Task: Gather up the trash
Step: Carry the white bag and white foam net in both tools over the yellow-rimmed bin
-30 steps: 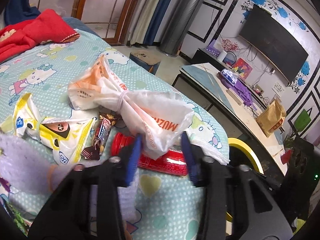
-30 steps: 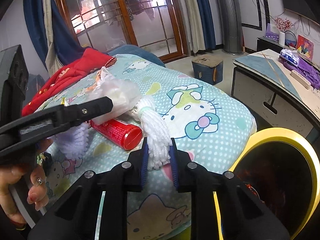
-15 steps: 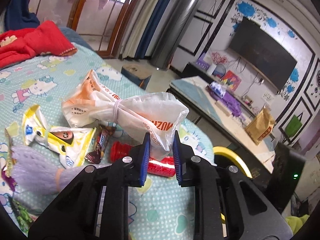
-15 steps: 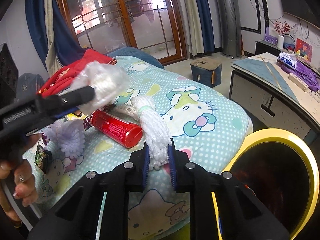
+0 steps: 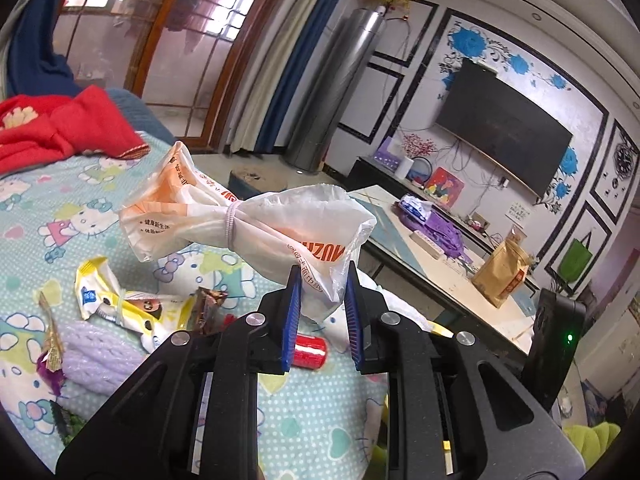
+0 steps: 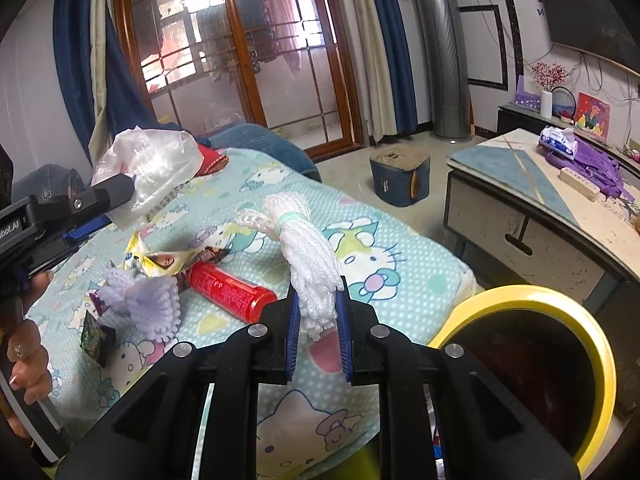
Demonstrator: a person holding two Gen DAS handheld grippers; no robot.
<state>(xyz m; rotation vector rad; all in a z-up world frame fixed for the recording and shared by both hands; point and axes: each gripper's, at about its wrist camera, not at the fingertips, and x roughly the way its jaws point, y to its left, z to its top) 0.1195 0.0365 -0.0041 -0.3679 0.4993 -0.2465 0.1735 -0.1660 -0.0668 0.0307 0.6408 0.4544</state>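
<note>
**Both claws loaded: bag in your left, foam net in your right**

Your left gripper (image 5: 320, 312) is clamped on the lower right end of the tied plastic bag (image 5: 240, 220), its jaws having just closed in on it. The white-and-orange bag, cinched at its middle with a band, sticks out toward the upper left of the left wrist frame, clear of the bedspread (image 5: 72, 216). In the right wrist view that same bag (image 6: 148, 168) shows at the upper left, beyond the left gripper's arm.

Your right gripper (image 6: 318, 320) is squeezed tight on the bottom of the white foam net (image 6: 308, 256). The net rises from the jaws toward the middle of the frame, bound near its top by a pale green band.

Still lying on the bedspread, left of centre in the right wrist frame:
- the red can (image 6: 232, 290) on its side
- the yellow snack wrapper (image 6: 160, 258) just above it
- the purple foam net (image 6: 152, 300) to the can's left
- a small dark packet (image 6: 98, 338) near the lower left

The yellow-rimmed bin (image 6: 560, 304) stands at the lower right of that frame, beside the bed's edge. A hand (image 6: 24, 352) shows at the far left edge.
</note>
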